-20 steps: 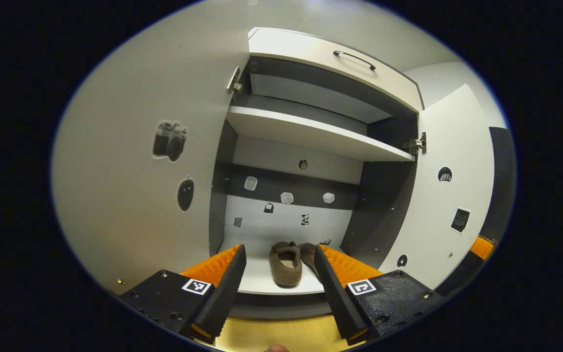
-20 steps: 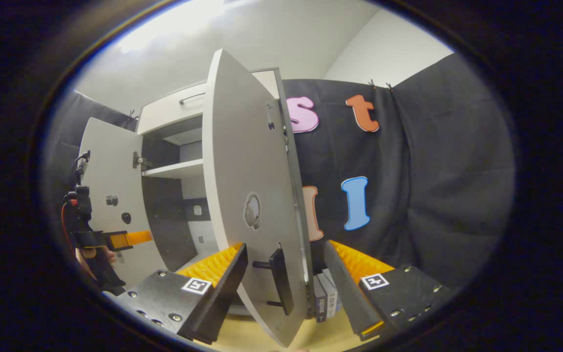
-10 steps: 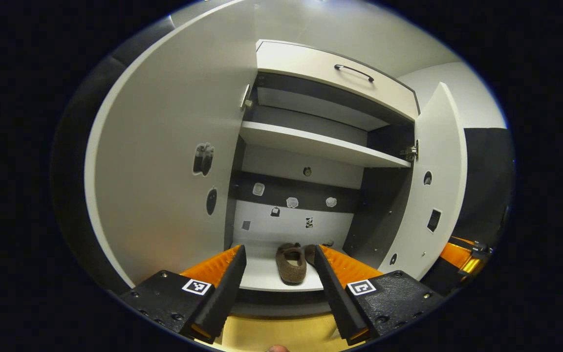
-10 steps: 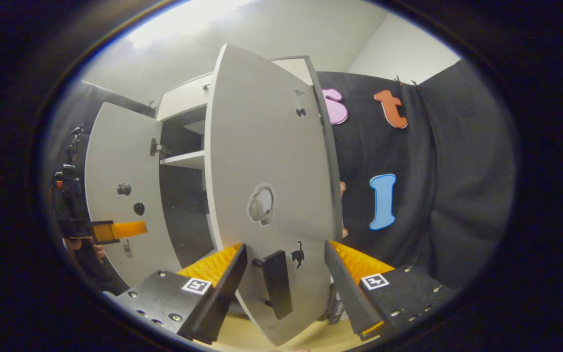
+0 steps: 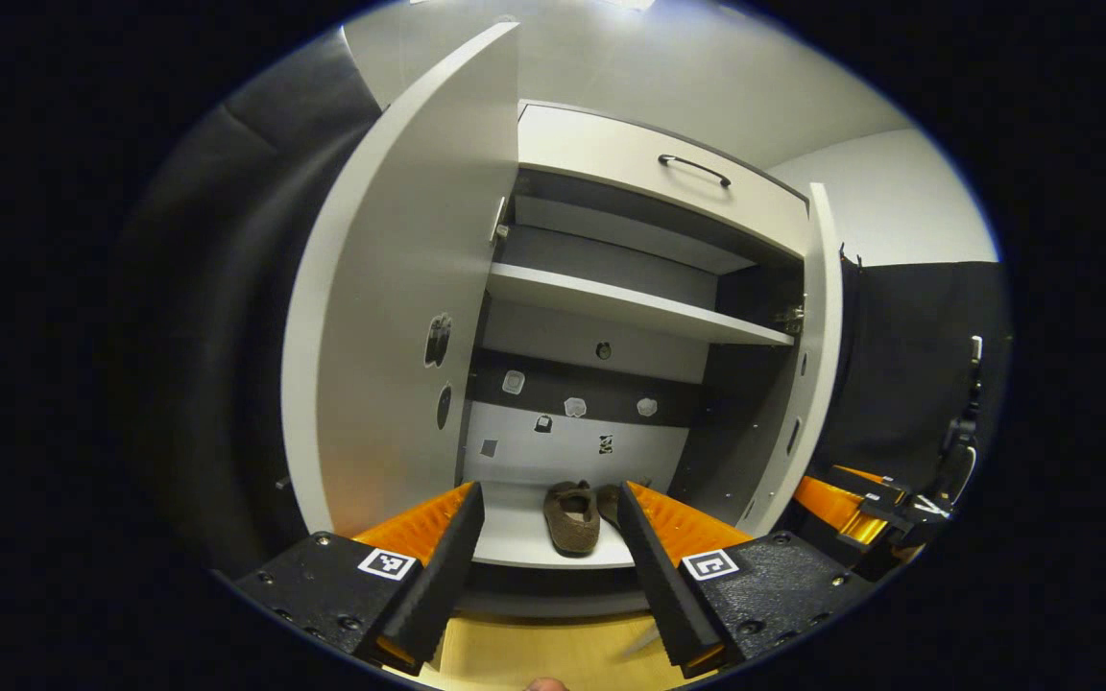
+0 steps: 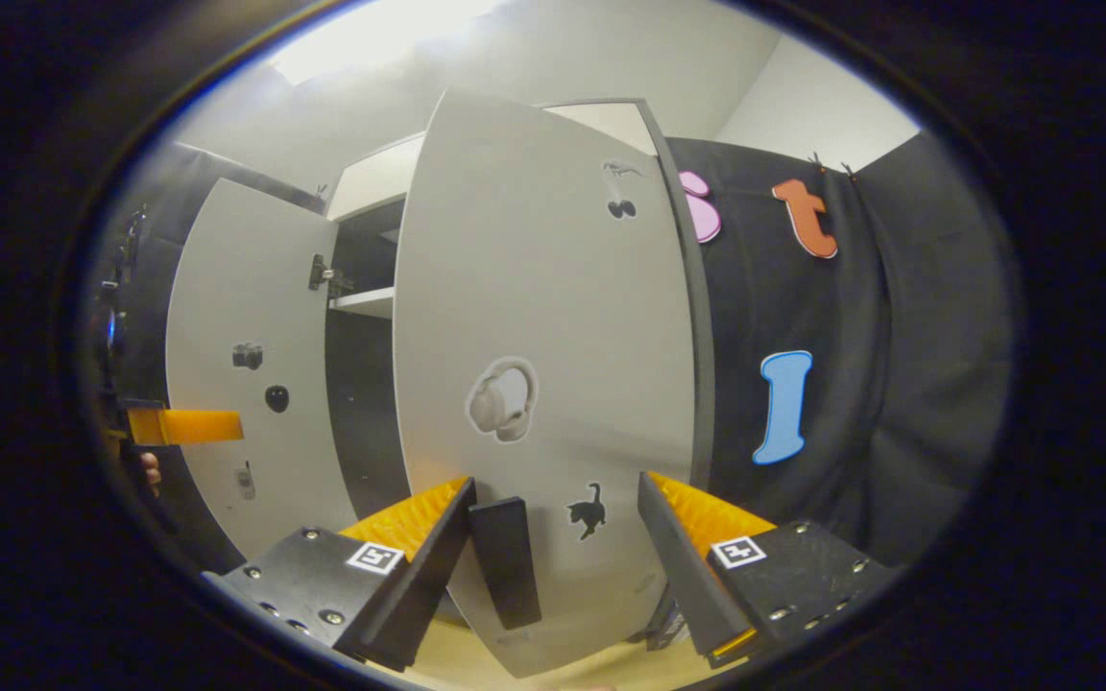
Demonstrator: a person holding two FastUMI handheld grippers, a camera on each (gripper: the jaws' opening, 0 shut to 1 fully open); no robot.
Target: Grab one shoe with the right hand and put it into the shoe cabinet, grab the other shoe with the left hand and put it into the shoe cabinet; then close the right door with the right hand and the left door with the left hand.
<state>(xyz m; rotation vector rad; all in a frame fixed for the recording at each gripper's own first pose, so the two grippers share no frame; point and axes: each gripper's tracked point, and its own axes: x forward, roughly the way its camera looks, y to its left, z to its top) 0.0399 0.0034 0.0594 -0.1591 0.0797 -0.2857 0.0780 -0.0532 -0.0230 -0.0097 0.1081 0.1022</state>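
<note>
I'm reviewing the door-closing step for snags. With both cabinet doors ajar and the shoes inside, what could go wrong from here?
The right gripper has open jaws beside the right white cabinet door's black handle; it might slip. The brown fuzzy shoes sit near the shelf's front, so a closing door might clip them.

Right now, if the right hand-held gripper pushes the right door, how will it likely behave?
The right door looks like a stiff flat panel on hinges, so it should probably swing, not flex. Its handle sits between the right hand-held gripper fingers, likely a firm contact point.
</note>
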